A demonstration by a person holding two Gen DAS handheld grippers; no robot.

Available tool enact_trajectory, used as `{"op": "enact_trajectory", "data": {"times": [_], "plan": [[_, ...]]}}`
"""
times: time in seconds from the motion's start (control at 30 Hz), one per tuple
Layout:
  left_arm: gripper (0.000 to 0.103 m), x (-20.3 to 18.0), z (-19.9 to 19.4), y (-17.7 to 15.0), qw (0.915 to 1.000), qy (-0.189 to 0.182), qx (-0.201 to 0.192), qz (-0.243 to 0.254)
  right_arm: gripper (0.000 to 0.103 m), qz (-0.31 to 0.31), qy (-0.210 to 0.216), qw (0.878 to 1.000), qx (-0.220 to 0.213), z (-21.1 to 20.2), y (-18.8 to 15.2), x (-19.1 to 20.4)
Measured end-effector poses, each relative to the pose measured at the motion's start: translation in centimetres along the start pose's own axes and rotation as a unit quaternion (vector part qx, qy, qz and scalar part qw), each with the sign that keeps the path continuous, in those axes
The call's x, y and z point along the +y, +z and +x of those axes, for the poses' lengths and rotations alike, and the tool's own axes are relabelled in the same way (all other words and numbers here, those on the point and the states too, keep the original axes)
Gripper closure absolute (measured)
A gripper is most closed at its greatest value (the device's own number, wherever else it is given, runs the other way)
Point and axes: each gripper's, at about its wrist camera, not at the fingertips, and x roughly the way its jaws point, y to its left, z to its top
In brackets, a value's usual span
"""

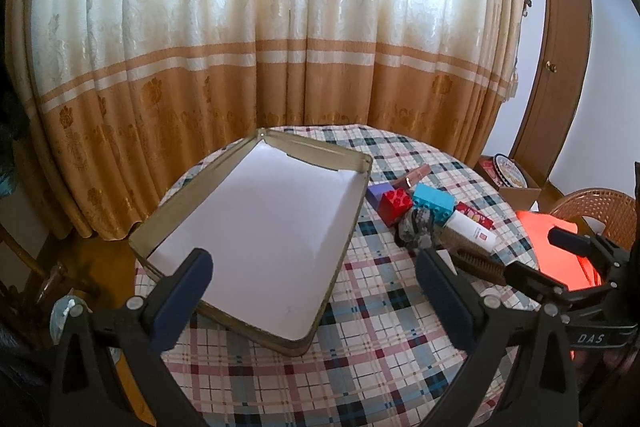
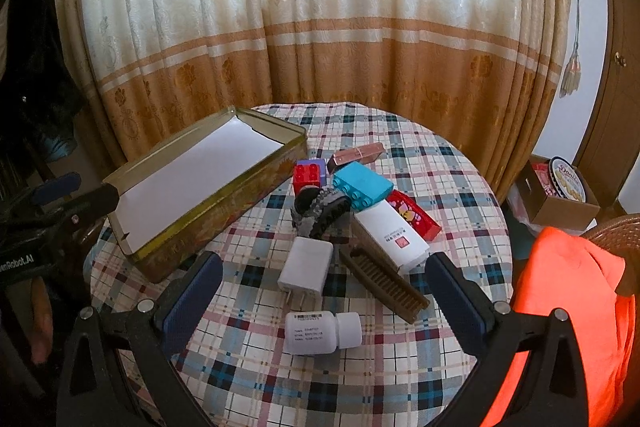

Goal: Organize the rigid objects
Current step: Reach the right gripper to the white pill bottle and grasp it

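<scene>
The rectangular gold-coloured metal tin [image 2: 208, 195], lined with white paper and holding nothing yet, is sitting on the round table under a plaid cloth [image 2: 400, 359]. Everything else is lying to the right of the tin: a red studded building block [image 2: 307, 177] and a purple block [image 2: 314, 163] almost against its wall, a turquoise studded block [image 2: 363, 186] beyond them, a rose-coloured slim box [image 2: 356, 154] behind, a grey-and-black knobbly object [image 2: 322, 211] of unclear kind, a white carton with a red mark [image 2: 394, 235], a red printed packet [image 2: 416, 217] under it, a white plug-in charger [image 2: 306, 263], a brown bristle brush [image 2: 384, 283] and, nearest, a white plastic pill bottle [image 2: 322, 331] on its side.

The right gripper [image 2: 322, 285] is hovering above the charger and bottle with its jaws spread wide and nothing between them. The left gripper [image 1: 314, 291] is likewise wide open and holding nothing, poised over the tin's near corner.

The pile is likely the main hazard: the carton, brush and packet are overlapping, so closing on 1 piece could drag or tip its neighbours. The bottle is probably free to roll toward the table edge if a finger nudges it. The charger's 2 prongs are pointing toward the bottle, so a careless grasp could push them together. The tin looks light enough to slide if a dropped piece strikes its wall.
</scene>
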Motion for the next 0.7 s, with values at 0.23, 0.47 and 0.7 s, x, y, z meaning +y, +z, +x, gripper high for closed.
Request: {"op": "enact_trajectory", "data": {"times": [0.23, 0.47, 0.7], "plan": [[0.000, -0.4, 1.1, -0.9, 0.9999, -0.008, 0.012, 0.002, 0.001, 0.003, 0.000, 1.000, 0.015, 1.3, -1.7, -1.3], [0.000, -1.2, 2.0, -1.4, 0.9998, -0.010, 0.013, 0.010, 0.001, -0.010, 0.007, 0.999, 0.039, 3.2, -3.1, -1.3], [0.000, -1.7, 3.1, -1.7, 0.9996, -0.009, 0.024, 0.013, 0.003, -0.016, 0.021, 0.997, 0.068, 5.0, -4.2, -0.8]]}}
